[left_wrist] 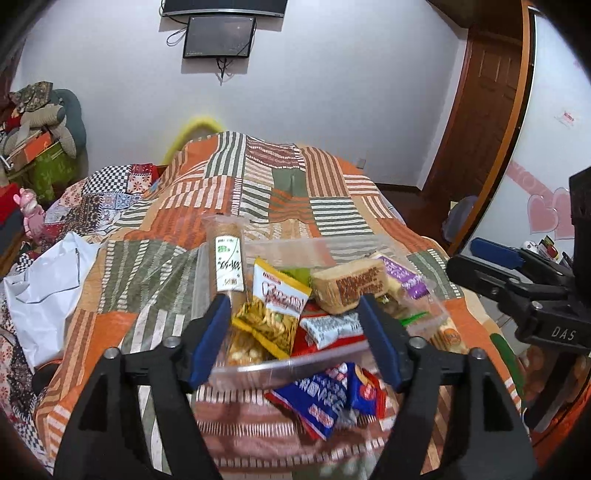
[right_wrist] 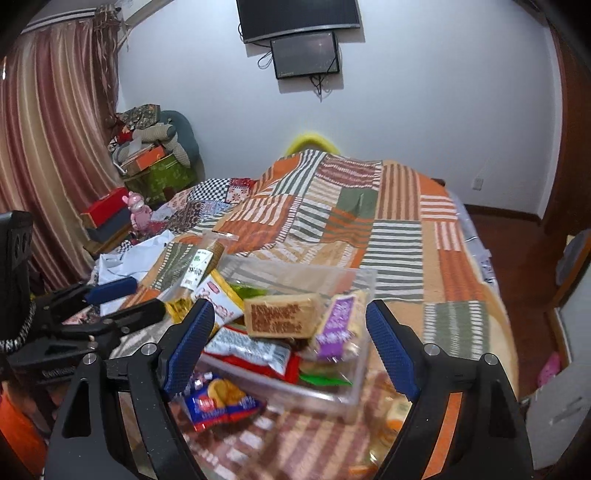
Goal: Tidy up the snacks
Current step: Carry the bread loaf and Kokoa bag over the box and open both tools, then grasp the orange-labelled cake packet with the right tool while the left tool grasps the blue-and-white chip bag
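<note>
Both grippers (left_wrist: 295,339) (right_wrist: 291,345) open, above snack bin (left_wrist: 258,367).

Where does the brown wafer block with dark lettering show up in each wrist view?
Left wrist: wafer block lies right of centre, in the clear bin, just above the right jaw.
Right wrist: wafer block sits at centre, between the jaws, left of the purple packet.
Shared landmark: the small wall screen.
</note>
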`<move>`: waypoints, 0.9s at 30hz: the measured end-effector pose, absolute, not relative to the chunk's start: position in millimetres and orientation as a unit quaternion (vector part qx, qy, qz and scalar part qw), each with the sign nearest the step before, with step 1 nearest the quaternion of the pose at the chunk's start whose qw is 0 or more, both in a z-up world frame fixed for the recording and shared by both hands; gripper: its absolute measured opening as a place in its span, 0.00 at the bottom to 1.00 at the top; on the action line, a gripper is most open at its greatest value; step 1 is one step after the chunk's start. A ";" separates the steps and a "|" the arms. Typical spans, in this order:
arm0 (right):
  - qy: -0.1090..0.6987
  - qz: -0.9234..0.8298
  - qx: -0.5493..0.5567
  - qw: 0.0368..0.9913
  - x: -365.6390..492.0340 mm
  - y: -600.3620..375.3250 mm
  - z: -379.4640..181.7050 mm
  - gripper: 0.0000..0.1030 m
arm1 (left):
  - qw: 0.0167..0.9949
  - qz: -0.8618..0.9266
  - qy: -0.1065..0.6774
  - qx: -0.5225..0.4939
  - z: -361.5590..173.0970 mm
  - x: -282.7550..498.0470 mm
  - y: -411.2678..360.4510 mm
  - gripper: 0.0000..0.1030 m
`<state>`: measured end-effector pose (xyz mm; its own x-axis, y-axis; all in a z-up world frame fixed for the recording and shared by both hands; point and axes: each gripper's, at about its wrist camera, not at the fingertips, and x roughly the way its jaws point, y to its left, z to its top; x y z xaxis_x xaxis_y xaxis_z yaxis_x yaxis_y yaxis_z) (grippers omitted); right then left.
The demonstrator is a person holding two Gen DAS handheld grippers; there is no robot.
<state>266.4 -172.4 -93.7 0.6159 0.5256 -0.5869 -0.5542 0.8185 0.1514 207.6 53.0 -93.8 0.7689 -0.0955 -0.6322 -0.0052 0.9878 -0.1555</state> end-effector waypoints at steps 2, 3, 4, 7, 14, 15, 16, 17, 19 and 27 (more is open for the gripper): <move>0.319 0.294 -0.025 0.901 261.1 -178.4 -94.8 0.80 | 0.936 -0.024 0.342 -0.075 -95.1 200.1 51.8 0.74; 0.320 0.292 -0.025 0.901 259.1 -181.3 -95.9 0.80 | 0.935 -0.025 0.345 -0.075 -96.2 196.6 50.9 0.75; 0.322 0.290 -0.024 0.901 257.5 -183.5 -97.2 0.80 | 0.934 -0.025 0.347 -0.075 -97.8 192.7 49.8 0.75; 0.331 0.283 -0.024 0.900 251.1 -190.2 -103.5 0.80 | 0.932 -0.028 0.354 -0.075 -103.7 183.9 46.5 0.76; 0.360 0.272 -0.017 0.892 242.3 -211.3 -125.1 0.80 | 0.922 -0.040 0.376 -0.083 -124.5 170.4 36.8 0.78; 0.365 0.268 -0.015 0.891 242.6 -214.8 -127.9 0.80 | 0.921 -0.041 0.379 -0.084 -127.9 169.5 34.7 0.78; 0.369 0.265 -0.014 0.891 242.4 -218.3 -131.3 0.80 | 0.919 -0.044 0.383 -0.085 -131.6 169.0 32.2 0.78; 0.376 0.261 -0.012 0.889 241.9 -222.3 -136.1 0.80 | 0.917 -0.046 0.387 -0.086 -135.7 168.9 29.9 0.78; 0.385 0.253 -0.011 0.888 241.6 -228.3 -142.8 0.80 | 0.914 -0.046 0.394 -0.086 -144.1 169.6 25.6 0.78; 0.431 0.229 -0.012 0.873 249.6 -248.6 -179.0 0.80 | 0.903 -0.045 0.418 -0.089 -169.2 178.9 15.2 0.80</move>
<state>249.6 -248.6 -179.0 0.5235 0.3885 -0.7583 -0.4095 0.8952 0.1759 178.9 15.2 -169.2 0.6461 -0.1561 -0.7471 0.0065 0.9799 -0.1991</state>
